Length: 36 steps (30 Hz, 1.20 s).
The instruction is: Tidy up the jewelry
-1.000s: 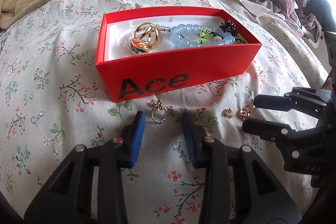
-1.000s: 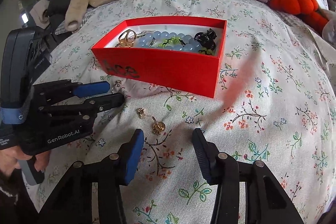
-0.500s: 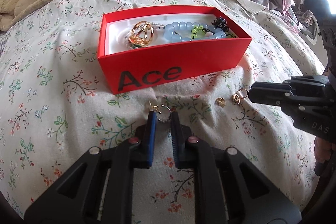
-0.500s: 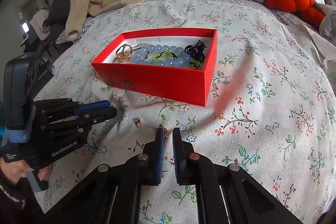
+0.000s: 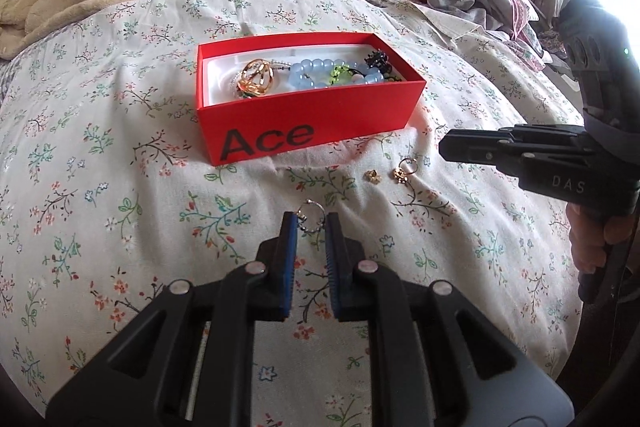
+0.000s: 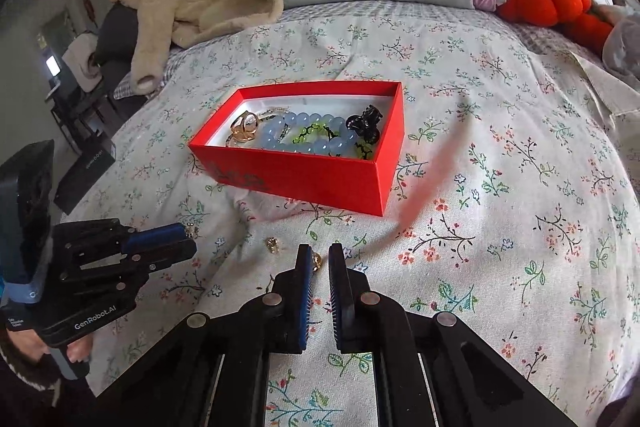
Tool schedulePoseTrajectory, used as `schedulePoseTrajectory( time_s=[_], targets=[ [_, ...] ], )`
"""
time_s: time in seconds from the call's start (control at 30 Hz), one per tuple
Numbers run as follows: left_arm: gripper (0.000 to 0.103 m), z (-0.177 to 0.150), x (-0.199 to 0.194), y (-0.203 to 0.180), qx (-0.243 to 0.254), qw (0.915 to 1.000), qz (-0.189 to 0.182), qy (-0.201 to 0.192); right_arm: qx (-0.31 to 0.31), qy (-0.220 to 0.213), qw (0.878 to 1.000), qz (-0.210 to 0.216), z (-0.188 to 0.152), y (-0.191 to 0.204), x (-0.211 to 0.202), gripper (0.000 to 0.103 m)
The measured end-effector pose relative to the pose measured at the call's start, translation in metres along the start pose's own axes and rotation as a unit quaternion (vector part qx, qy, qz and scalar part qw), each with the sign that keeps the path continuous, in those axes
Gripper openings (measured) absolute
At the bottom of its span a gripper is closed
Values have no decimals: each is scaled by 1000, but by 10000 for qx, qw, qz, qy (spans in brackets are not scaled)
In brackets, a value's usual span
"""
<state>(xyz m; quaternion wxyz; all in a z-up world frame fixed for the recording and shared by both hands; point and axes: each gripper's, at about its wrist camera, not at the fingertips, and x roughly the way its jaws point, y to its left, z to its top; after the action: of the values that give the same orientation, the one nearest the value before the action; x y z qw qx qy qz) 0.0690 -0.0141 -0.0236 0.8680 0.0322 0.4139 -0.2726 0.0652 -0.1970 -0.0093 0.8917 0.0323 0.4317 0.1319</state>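
Both sets of jaws have closed since a sec ago & lifted a bit off the bed (image 5: 120,155). Left gripper (image 5: 311,223) now pinches the silver hoop earring (image 5: 310,217) betw. its blue pads, clear of the quilt. Right gripper (image 6: 319,259) is clamped nearly shut on a gold earring (image 6: 316,259). Another gold stud (image 6: 272,244) lies loose on the bed nr the red box (image 5: 304,131), which holds beads, a gold ring & a black clip.
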Motion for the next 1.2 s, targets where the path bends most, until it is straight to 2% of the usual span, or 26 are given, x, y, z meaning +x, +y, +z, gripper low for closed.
schedulePoseTrajectory(
  time_s=[0.07,0.13,0.17,0.23,0.3,0.47,0.6,0.63,0.7,0.77,0.8,0.9,1.03,1.2],
  targets=[
    [17,-3,-2,0,8,10000,-85,44,-29,22,10000,5,-1,1,0,8],
    [27,-9,3,1,36,9995,28,306,-49,54,10000,-4,-3,1,1,8],
    [36,-12,6,3,50,9992,84,397,-49,69,10000,-13,-4,1,1,8],
    [40,-20,7,6,99,9987,114,494,-34,105,9999,-20,-5,0,3,8],
    [41,-25,6,9,110,9985,119,529,-24,116,9999,-29,-5,0,3,8],
    [41,-26,4,1,313,9977,-157,581,-21,145,9999,-36,-6,-1,5,8],
    [40,-23,9,-9,397,9973,-118,603,-28,182,9998,-48,-7,0,7,8],
    [38,-22,8,-10,347,9976,-200,557,-30,186,9998,-43,-7,0,7,8],
    [24,-20,6,-12,282,9974,-406,532,-33,187,9998,-32,-7,0,7,8],
    [23,-21,7,-15,329,9963,-504,609,-33,187,9998,-31,-7,0,7,8],
    [22,-22,9,-17,388,9960,-450,669,-28,190,9998,-35,-7,-1,7,8],
    [22,-23,18,-18,491,9957,25,783,-5,191,9998,-44,-7,-2,7,8],
    [22,-18,22,-10,278,9967,89,764,9,173,9998,-37,-7,-2,5,8],
    [22,-15,29,-11,327,9967,109,739,6,187,9998,-53,-8,-2,6,8]
  ],
)
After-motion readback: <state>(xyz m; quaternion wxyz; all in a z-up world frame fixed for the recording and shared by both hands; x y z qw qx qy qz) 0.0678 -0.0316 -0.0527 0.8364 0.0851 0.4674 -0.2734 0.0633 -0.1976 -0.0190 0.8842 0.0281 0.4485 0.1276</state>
